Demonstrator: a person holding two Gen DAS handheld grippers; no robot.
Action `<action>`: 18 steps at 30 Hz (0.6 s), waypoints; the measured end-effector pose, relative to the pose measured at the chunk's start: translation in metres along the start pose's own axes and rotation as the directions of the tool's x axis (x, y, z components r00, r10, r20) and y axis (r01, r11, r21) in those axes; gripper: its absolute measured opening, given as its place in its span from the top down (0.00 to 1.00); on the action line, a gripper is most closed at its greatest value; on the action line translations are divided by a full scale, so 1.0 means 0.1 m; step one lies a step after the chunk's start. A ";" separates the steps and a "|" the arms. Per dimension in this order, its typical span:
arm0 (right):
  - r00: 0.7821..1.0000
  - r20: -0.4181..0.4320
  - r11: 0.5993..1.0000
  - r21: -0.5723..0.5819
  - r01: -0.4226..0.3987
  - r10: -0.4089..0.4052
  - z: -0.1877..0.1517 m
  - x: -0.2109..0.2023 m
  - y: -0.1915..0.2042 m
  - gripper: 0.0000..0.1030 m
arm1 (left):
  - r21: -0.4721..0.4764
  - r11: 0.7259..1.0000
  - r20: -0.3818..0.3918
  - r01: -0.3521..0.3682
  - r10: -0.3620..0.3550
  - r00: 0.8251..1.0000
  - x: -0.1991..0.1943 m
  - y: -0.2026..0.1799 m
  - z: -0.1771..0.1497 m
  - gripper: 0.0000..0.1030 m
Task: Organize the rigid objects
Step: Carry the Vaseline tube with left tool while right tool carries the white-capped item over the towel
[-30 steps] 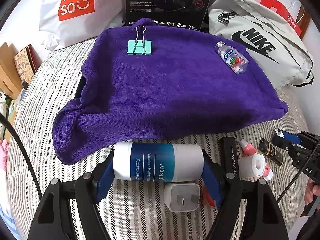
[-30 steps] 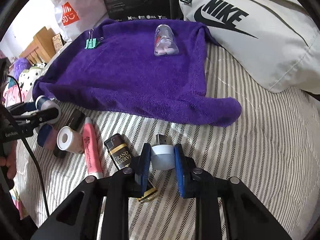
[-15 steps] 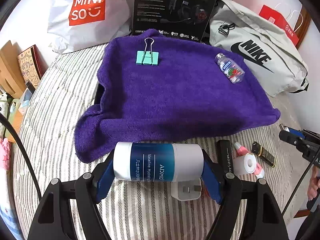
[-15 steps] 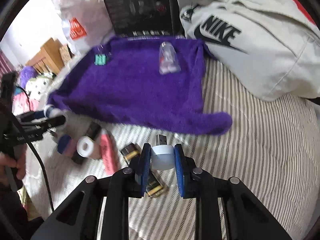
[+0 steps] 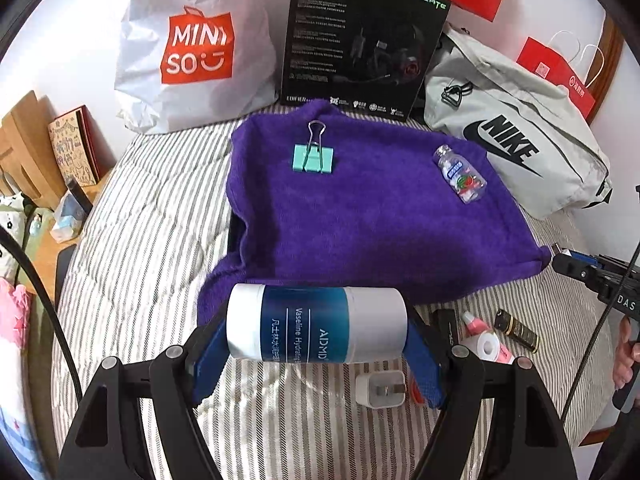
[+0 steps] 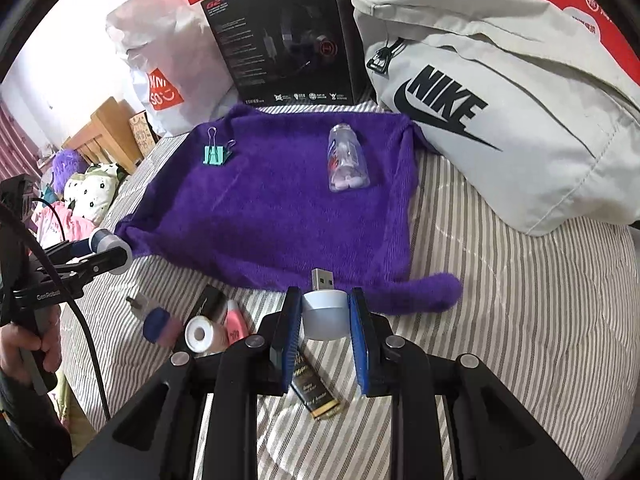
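A striped bed (image 5: 152, 240) carries the scene. Along its far edge, against the wall, stand a white Miniso shopping bag (image 5: 192, 48), a black Hecate headset box (image 5: 360, 40) just beside it, and a grey Nike bag (image 6: 500, 92) lying to the right. Red paper bags (image 5: 560, 72) show behind the Nike bag. Off the bed's left side are a wooden shelf (image 5: 24, 140), an illustrated notebook (image 5: 74, 146) leaning against it, and plush toys (image 6: 92, 188).
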State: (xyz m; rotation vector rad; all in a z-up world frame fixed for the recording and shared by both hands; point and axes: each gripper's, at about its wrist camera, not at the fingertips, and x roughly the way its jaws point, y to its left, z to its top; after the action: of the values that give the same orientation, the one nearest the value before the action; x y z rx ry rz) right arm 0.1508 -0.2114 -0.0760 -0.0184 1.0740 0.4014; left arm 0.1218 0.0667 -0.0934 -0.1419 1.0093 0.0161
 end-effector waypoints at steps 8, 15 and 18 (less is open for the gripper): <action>1.000 0.002 1.000 -0.011 0.019 -0.019 0.20 0.07 -0.02 0.77 | 0.019 1.000 0.028 -0.001 0.001 1.000 0.02 -0.01 0.20 0.26; 1.000 -0.001 1.000 -0.001 0.021 -0.021 0.36 0.19 -0.05 0.77 | 0.014 1.000 0.039 0.004 -0.005 0.999 0.15 0.02 0.41 0.26; 1.000 -0.009 1.000 0.003 0.021 -0.021 0.43 0.28 -0.06 0.77 | 0.007 1.000 0.039 0.008 -0.008 0.999 0.24 0.05 0.51 0.26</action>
State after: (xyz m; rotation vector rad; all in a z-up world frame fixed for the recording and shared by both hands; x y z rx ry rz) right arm 0.2009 -0.1988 -0.0801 -0.0284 1.0825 0.3809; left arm 0.1774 0.0766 -0.0874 -0.1393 0.9699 0.0084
